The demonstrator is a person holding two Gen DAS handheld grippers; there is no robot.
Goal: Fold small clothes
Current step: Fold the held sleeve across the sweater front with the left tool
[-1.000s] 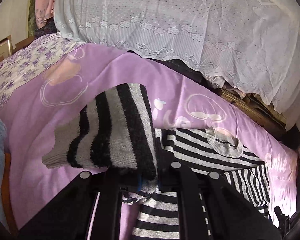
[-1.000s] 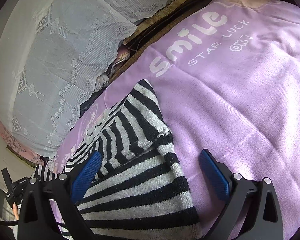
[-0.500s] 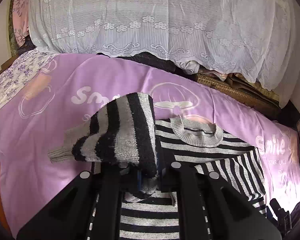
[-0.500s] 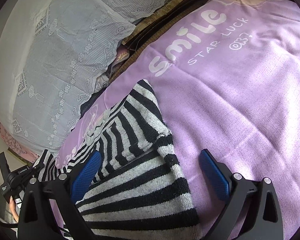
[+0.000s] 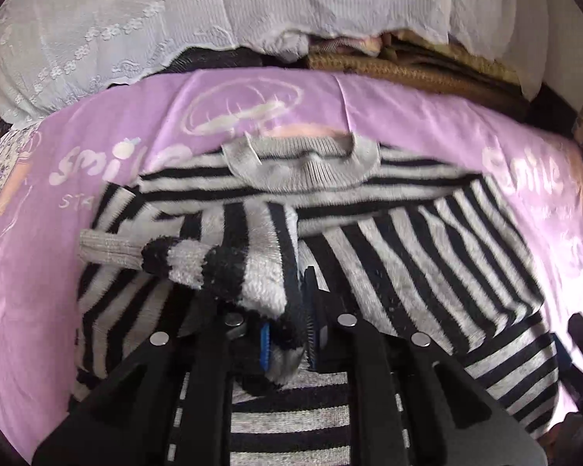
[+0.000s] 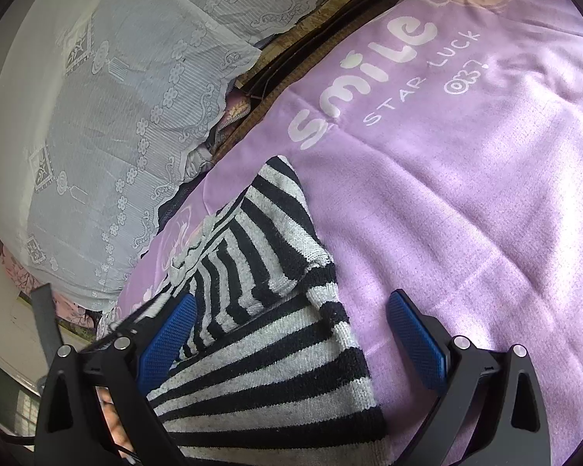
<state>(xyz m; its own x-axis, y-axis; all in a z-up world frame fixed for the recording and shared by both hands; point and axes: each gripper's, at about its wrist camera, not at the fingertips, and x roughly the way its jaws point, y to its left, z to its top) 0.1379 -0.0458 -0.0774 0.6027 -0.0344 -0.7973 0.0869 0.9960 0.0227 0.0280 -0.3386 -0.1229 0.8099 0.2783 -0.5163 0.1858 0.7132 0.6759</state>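
Observation:
A small black-and-grey striped sweater [image 5: 408, 240] lies on a purple blanket [image 5: 97, 155], its grey collar [image 5: 303, 163] at the far side. My left gripper [image 5: 287, 334] is shut on the sweater's left sleeve [image 5: 229, 256] and holds it over the sweater's body, the grey cuff [image 5: 109, 248] pointing left. The right sleeve lies folded across the body. In the right wrist view my right gripper [image 6: 291, 341] is open and empty, its blue pads [image 6: 167, 341] astride the sweater's right edge [image 6: 276, 334].
A white lace cover [image 5: 175, 19] over a pile runs along the far side of the blanket; it also shows in the right wrist view [image 6: 116, 97]. Woven brown mats [image 5: 408, 70] lie behind the blanket. A floral cloth [image 5: 0, 155] is at the left.
My left gripper has carried the sleeve to the right and down, from beside the sweater to over its body. The right gripper has stayed still and open.

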